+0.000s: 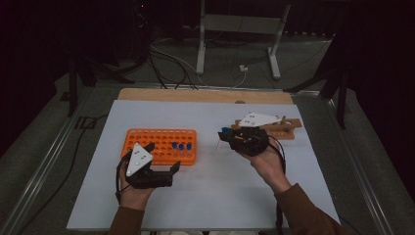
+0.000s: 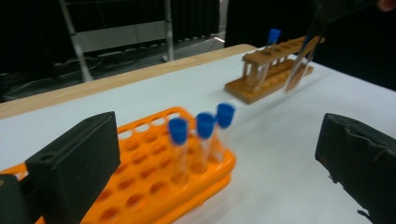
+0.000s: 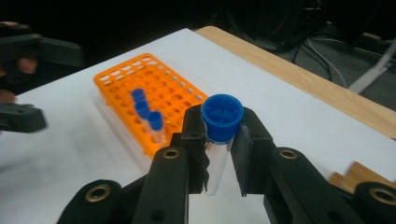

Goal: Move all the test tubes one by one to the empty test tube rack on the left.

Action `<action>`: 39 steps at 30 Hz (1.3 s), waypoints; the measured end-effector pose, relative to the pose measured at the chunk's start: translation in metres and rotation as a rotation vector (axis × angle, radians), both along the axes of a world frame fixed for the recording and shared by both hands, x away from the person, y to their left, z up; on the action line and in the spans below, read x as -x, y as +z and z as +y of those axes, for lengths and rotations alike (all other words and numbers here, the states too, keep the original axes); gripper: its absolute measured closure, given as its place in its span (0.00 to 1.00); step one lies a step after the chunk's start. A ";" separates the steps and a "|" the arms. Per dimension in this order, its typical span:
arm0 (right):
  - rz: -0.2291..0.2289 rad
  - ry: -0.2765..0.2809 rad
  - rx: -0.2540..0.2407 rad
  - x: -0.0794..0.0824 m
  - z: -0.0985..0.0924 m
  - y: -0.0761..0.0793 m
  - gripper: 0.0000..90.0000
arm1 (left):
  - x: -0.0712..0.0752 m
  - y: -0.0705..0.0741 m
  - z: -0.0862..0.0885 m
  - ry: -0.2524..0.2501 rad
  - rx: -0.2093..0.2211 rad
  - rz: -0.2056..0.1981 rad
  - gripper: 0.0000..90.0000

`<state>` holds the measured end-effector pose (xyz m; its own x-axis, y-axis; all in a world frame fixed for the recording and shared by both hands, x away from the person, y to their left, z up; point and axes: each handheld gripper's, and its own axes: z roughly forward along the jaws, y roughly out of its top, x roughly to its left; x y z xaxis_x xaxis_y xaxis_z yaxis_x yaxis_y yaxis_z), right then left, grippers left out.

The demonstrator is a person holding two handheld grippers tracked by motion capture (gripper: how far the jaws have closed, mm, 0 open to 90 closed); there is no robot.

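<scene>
My right gripper is shut on a clear test tube with a blue cap, held above the white table between the two racks. The same tube hangs tilted in front of the wooden rack, which holds one blue-capped tube. The orange rack carries three blue-capped tubes near its right end. My left gripper stands wide open just in front of the orange rack, with nothing gripped.
The white sheet covers the table, with a wooden strip along its far edge. Beyond it are a metal stand and cables on the floor. Bare table lies between the racks and toward the front.
</scene>
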<state>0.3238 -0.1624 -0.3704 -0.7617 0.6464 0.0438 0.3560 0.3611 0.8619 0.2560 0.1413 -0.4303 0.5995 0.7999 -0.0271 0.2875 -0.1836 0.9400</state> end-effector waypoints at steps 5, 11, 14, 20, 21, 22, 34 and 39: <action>0.008 0.021 -0.006 0.002 0.010 0.000 0.84 | -0.007 0.006 -0.024 -0.066 0.020 -0.005 0.05; 0.032 0.047 -0.014 0.004 0.019 -0.002 0.84 | -0.015 0.006 -0.054 -0.117 -0.015 -0.008 0.20; 0.034 0.059 -0.017 0.005 0.022 -0.001 0.84 | -0.020 0.005 -0.066 -0.113 -0.034 0.002 0.34; 0.050 0.075 -0.022 0.007 0.025 -0.002 0.84 | -0.027 0.002 -0.080 -0.124 -0.020 0.009 0.58; 0.049 0.078 -0.019 0.007 0.026 -0.002 0.84 | -0.027 0.002 -0.082 -0.127 -0.018 0.007 0.60; 0.050 0.081 -0.018 0.007 0.027 -0.002 0.84 | -0.028 0.002 -0.083 -0.128 -0.013 0.007 0.63; 0.056 0.092 -0.015 0.008 0.030 -0.003 0.84 | -0.027 0.001 -0.085 -0.169 -0.009 -0.013 0.86; 0.071 0.110 -0.032 0.007 0.028 -0.003 0.77 | -0.027 0.002 -0.083 -0.161 -0.013 -0.010 0.87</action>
